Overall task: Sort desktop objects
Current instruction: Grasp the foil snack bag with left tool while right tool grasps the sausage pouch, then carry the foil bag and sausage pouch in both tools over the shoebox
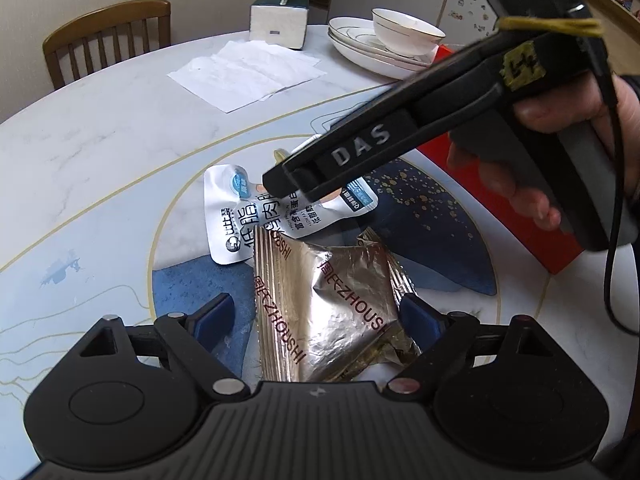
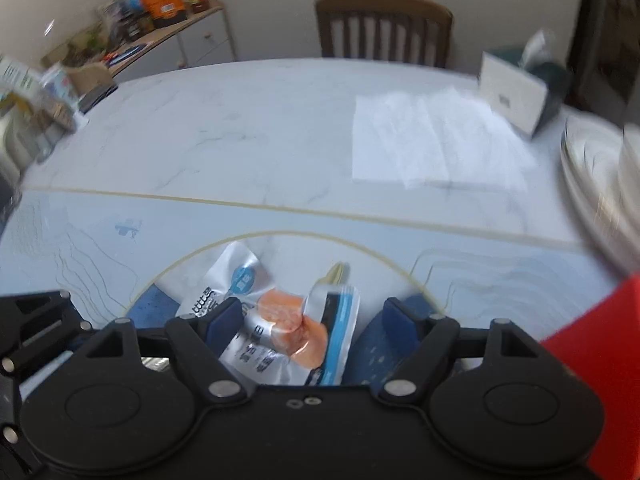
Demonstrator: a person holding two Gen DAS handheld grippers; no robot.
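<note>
A gold foil snack packet [image 1: 332, 300] lies on the round table [image 1: 100, 140], overlapping a white sachet [image 1: 236, 228] with blue print behind it. My left gripper [image 1: 316, 316] stands open just above the gold packet, one blue pad on each side, neither pressing. A person's hand holds my right gripper [image 1: 288, 188], which comes in from the upper right with its tips over the white sachet. In the right wrist view the right gripper [image 2: 314, 316] is open, and the white sachet [image 2: 280, 332] with its orange picture lies between the pads. The sachet's near end is hidden.
A red box [image 1: 500, 208] lies to the right of the packets. Farther back are stacked white plates [image 1: 360, 44] with a bowl [image 1: 404, 30], a tissue box [image 1: 280, 20] and flat paper napkins [image 1: 248, 72]. A wooden chair [image 1: 104, 36] stands behind the table.
</note>
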